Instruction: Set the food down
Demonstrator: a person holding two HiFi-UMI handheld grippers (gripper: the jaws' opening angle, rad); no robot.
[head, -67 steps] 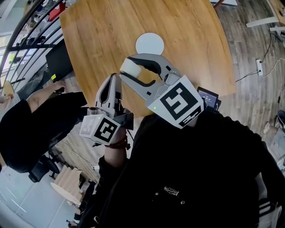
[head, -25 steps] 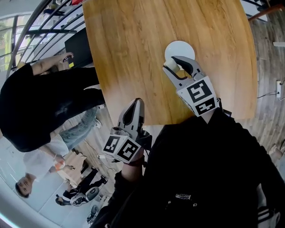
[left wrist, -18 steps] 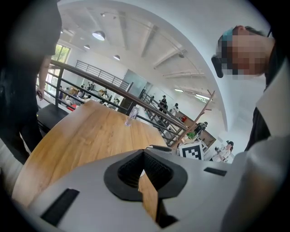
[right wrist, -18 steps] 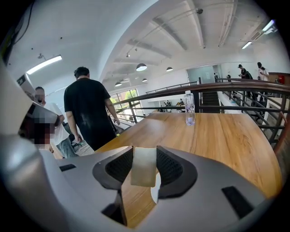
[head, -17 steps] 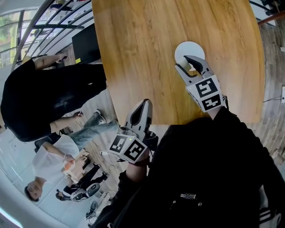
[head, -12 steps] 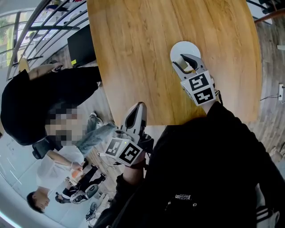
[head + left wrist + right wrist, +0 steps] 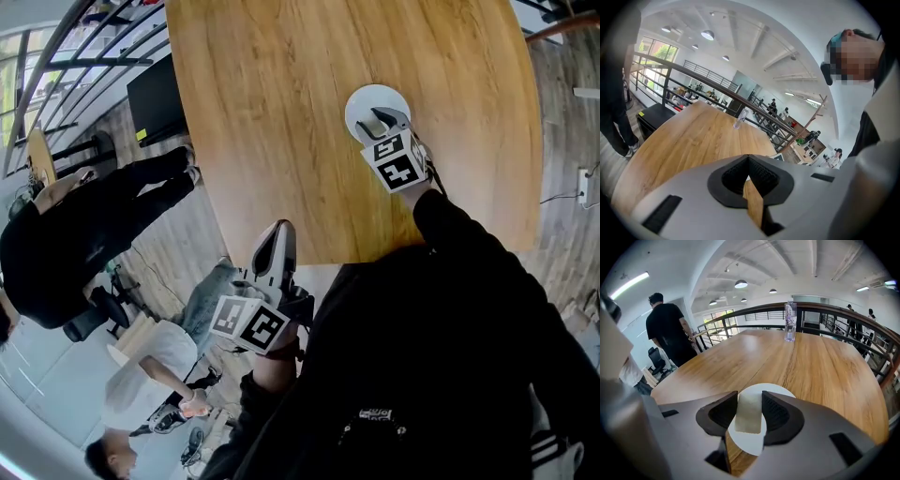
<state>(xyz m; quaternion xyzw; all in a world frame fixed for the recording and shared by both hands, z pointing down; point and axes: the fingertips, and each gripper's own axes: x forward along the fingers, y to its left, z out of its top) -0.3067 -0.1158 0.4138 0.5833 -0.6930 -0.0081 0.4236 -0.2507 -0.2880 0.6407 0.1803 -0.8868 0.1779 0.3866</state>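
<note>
In the upper right of the head view, above the near part of the wooden table (image 7: pixel 272 112): right gripper (image 7: pixel 382 120), reaching out from a black sleeve and poised over a white plate (image 7: pixel 361 94). In the right gripper view, clenched on the food (image 7: pixel 750 412), a pale, flat-sided rectangular block standing upright between the two dark ribbed pads, one pad against each side. Directly below the block, the round plate again, rim showing past the jaw tips at the centre of the frame; impossible to tell whether the block's lower edge touches the plate or hangs just above it. Farther up that frame, near the table's far edge, a clear bottle (image 7: pixel 790 322) standing upright in front of a dark railing (image 7: pixel 834 310), and at the left a person in black (image 7: pixel 670 333) turned away. Lower centre of the head view, just off the table's near edge: left gripper (image 7: pixel 278 230), pointing toward the table, well apart from the plate. In the left gripper view, jaws closed tip to tip on nothing, only a thin sliver of tabletop visible behind them.
</note>
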